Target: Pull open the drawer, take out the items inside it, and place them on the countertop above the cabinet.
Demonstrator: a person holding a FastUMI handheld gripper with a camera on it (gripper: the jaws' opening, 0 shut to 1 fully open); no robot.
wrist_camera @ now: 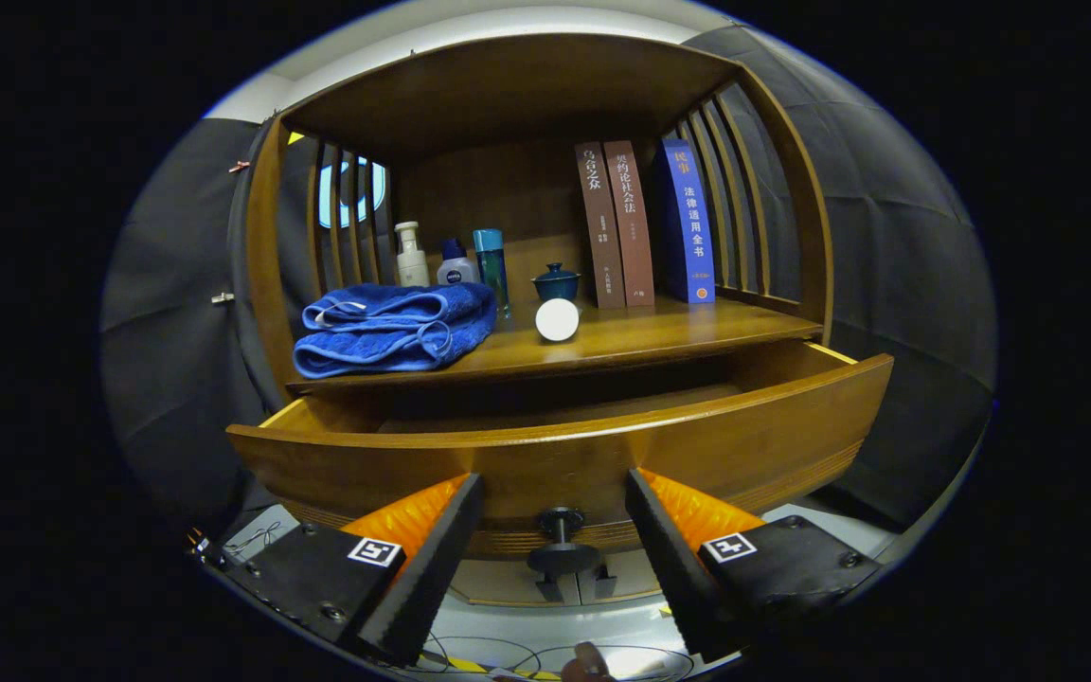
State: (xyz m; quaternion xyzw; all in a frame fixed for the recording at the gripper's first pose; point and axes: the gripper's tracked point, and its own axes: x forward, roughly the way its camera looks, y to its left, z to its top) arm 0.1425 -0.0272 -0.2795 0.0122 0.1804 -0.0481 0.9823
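The drawer (564, 445) is standing pulled out from the wooden cabinet (796, 218), its curved front facing the camera and its dark round knob (560, 540) hanging at the middle of that front. The gripper (555, 493) is hovering just in front of the drawer with its fingers spread wide — the knob is sitting in the gap between them, touched by neither finger, and nothing is being held. The fingertips are reaching up close to the lower part of the drawer front.

Behind the drawer front, the inside of the drawer is lying mostly in shadow; only a strip of its wooden floor is showing, and I cannot tell what, if anything, is lying in there.

Directly above the drawer, the countertop (659, 332) is carrying several things. A folded blue towel (394, 327) is lying above the drawer's left half, near the countertop's front edge. Behind the towel, three bottles (456, 260) are standing upright in a row. A white ball (557, 319) is resting above the drawer's middle, with a small dark-blue lidded cup (556, 281) just behind it. Farther back, above the drawer's right half, three books (645, 223) are standing upright side by side — two brown, one blue.
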